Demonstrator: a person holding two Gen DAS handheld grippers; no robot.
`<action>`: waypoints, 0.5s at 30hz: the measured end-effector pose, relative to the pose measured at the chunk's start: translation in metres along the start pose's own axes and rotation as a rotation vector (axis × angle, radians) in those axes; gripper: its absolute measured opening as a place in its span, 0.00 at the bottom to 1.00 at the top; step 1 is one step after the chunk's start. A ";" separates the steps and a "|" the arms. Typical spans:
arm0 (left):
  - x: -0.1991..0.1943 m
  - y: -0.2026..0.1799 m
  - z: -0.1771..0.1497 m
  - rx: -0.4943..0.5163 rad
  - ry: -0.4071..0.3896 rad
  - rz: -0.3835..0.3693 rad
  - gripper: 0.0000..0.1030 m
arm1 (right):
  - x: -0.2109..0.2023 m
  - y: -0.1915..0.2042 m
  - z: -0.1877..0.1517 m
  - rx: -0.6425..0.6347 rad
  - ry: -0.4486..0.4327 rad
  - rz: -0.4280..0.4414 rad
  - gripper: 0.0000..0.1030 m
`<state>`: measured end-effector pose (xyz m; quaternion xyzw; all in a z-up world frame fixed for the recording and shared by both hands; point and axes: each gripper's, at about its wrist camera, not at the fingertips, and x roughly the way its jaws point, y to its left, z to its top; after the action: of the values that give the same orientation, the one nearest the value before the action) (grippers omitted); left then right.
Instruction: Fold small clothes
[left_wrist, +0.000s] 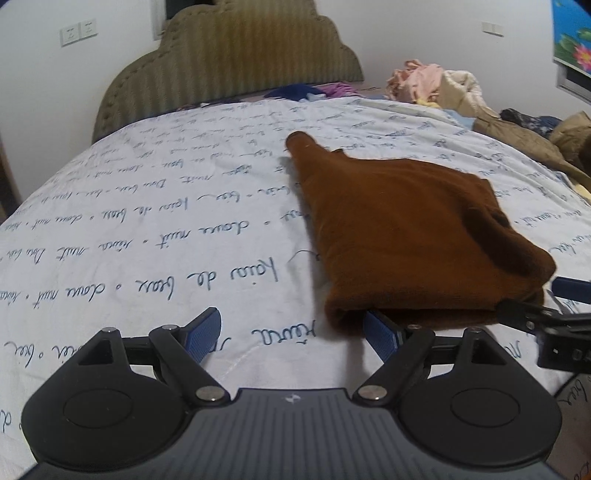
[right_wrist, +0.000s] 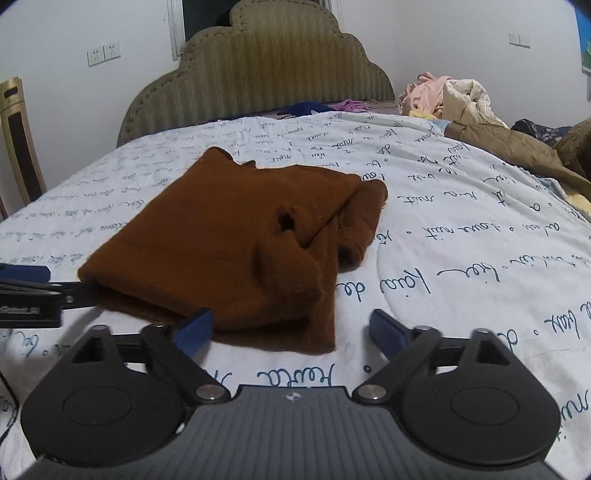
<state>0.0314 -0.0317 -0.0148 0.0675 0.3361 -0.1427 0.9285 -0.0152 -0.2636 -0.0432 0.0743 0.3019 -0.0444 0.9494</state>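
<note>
Brown knit sweater (right_wrist: 221, 243), just the one, lies folded on the bed (left_wrist: 147, 221), long axis running from the grippers toward the headboard (right_wrist: 258, 74). Left gripper (left_wrist: 295, 332) and right gripper (right_wrist: 291, 328) both sit spread wide at its near edge, holding nothing.

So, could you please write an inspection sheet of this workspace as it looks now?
Surface: bed cover, white with blue handwriting print.
Job's things: brown garment, folded, flat on the cover.
Clutter: pile of clothes at the far right; dark blue cloth near the headboard.
Grippers: left gripper open, one finger at the garment's near edge; right gripper open at the near edge.
Cables: thin dark cable, lower left.
Surroundings: wall sockets, white walls.
</note>
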 end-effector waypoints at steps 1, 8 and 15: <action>0.000 0.000 0.000 -0.011 0.001 0.004 0.82 | 0.000 0.000 0.000 -0.001 -0.003 -0.001 0.91; 0.008 -0.002 -0.006 -0.060 0.000 0.028 0.82 | 0.000 0.001 0.002 0.044 -0.038 0.010 0.98; 0.013 -0.003 -0.014 -0.089 -0.011 0.038 0.88 | 0.008 0.008 -0.009 0.003 -0.014 -0.001 1.00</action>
<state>0.0312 -0.0338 -0.0340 0.0316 0.3357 -0.1103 0.9350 -0.0127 -0.2544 -0.0537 0.0755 0.2950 -0.0457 0.9514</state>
